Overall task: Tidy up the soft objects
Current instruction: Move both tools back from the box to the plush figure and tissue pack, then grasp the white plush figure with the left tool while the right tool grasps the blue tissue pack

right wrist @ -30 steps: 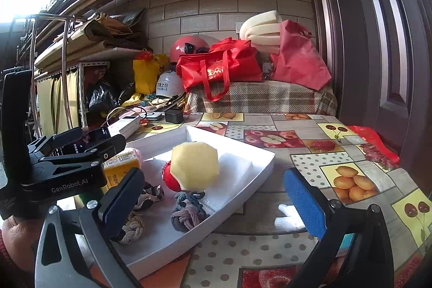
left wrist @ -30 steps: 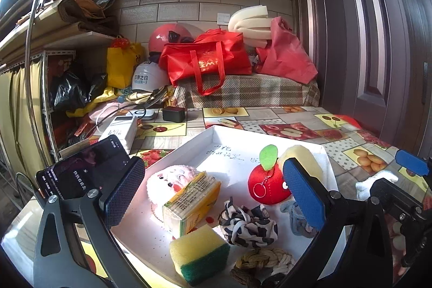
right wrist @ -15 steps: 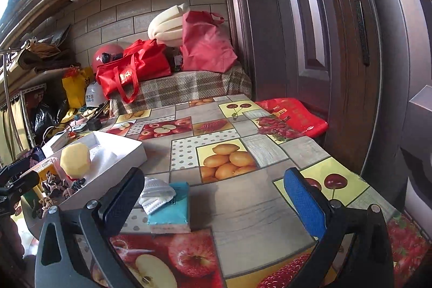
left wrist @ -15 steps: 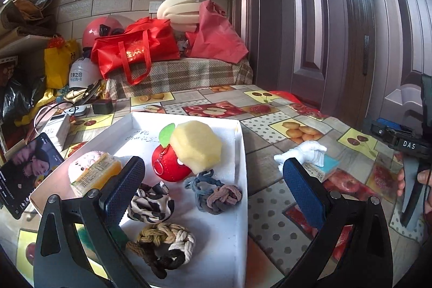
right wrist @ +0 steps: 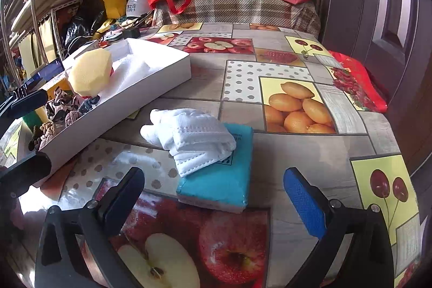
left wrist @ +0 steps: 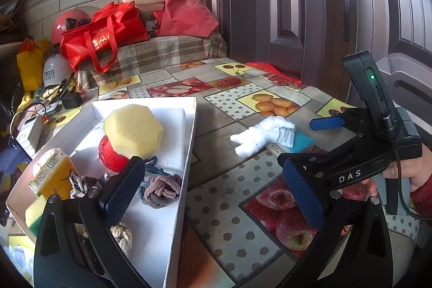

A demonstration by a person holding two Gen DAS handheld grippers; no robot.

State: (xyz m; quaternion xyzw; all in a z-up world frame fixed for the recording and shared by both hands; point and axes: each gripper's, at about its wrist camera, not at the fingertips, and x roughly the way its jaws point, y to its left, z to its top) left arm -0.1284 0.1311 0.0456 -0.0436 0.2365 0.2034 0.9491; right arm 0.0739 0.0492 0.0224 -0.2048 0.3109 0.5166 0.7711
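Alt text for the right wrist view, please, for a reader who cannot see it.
An open right gripper hovers before a white glove and face mask lying on a teal pack on a fruit-print tablecloth. To the left, a white tray holds a yellow sponge and knotted ropes.
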